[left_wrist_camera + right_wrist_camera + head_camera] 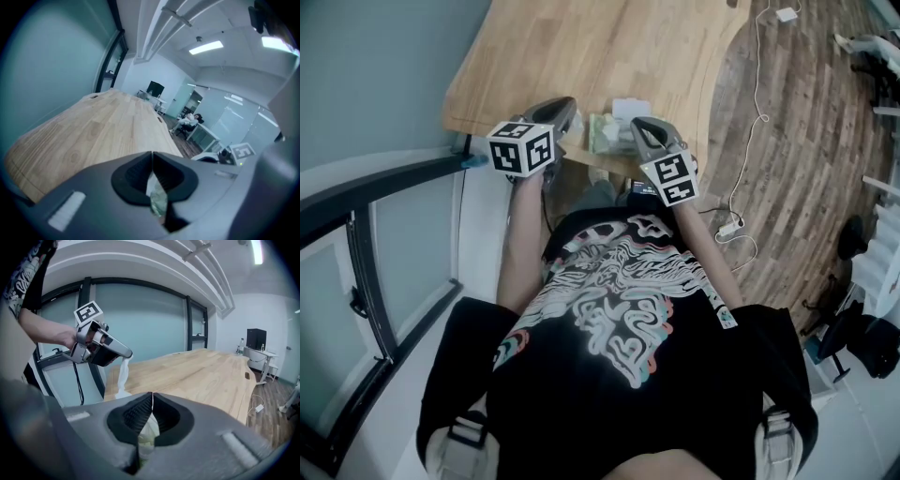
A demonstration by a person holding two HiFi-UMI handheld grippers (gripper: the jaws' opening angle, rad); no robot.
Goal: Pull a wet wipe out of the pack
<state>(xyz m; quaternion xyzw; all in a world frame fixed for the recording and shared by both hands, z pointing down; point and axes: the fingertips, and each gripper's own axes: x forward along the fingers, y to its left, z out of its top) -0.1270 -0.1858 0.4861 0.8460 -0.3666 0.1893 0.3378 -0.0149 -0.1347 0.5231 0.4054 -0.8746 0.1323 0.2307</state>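
The pale wooden bench has a rounded corner. A wipe pack shows at its near edge, contact unclear.

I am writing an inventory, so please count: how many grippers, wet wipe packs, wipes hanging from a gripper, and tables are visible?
grippers: 2, left gripper and right gripper
wet wipe pack: 1
hanging wet wipe: 1
table: 1
total: 5

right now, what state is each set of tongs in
left tongs: shut on the wet wipe
right tongs: shut on the pack
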